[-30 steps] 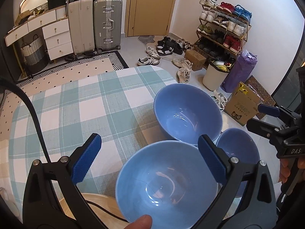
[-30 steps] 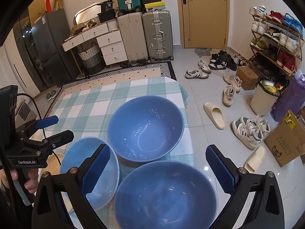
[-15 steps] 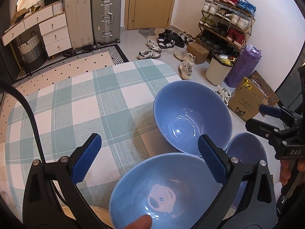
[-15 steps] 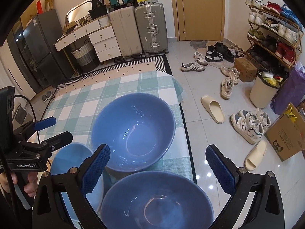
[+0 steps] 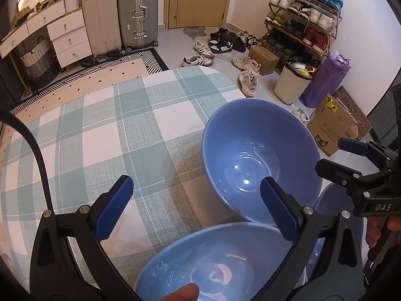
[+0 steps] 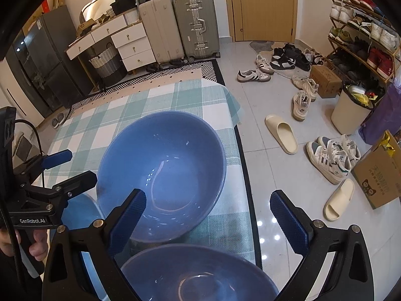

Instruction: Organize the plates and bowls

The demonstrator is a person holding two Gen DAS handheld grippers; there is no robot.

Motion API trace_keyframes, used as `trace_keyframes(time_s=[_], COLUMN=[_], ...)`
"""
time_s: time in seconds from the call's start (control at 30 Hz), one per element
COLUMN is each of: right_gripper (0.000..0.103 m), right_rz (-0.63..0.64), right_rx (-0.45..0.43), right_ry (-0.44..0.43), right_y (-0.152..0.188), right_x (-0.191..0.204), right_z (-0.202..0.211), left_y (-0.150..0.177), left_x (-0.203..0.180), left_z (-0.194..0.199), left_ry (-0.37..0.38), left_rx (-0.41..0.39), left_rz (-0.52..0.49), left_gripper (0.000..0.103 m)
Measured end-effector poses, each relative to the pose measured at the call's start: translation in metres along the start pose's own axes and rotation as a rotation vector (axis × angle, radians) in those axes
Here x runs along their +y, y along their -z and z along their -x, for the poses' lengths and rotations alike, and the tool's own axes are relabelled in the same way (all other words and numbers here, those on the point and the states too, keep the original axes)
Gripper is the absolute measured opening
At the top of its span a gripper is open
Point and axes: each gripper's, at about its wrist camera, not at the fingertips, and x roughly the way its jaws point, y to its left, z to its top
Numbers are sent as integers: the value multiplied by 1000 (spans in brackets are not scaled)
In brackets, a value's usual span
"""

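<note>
Both tools gape above 3 blue bowls [image 5: 260, 155].

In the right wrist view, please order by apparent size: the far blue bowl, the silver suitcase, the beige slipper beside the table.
1. far blue bowl, though nearness to the camera enlarges it
2. silver suitcase
3. beige slipper

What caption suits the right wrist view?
Open right gripper above blue bowls on a checked tablecloth.
</note>
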Motion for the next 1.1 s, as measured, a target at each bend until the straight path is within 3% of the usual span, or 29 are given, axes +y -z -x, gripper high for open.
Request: trace_keyframes(time_s=[0.17, 0.33, 0.5, 0.87, 1.0, 1.1], right_gripper=[97, 78, 71, 36, 25, 18], right_rz=[-7, -5, 11, 41, 77, 104], right_rx=[21, 49, 59, 43, 27, 18], right_ry=[1, -12, -10, 7, 8, 23], right_y=[-3, -4, -1, 3, 3, 4], right_x=[-6, -10, -10, -13, -7, -1], right_z=[-14, -26, -32, -37, -37, -36], left_y=[-4, -6, -5, -3, -3, -3], left_x=[0, -1, -9, -15, -18, -22], left_z=[-15, -27, -33, -45, -46, -45], left_ry=[0, 30, 23, 24, 33, 9], left_rx=[21, 45, 54, 74, 62, 53], left_rz=[1, 8, -23, -33, -40, -59], left_gripper=[99, 86, 70, 23, 14, 14])
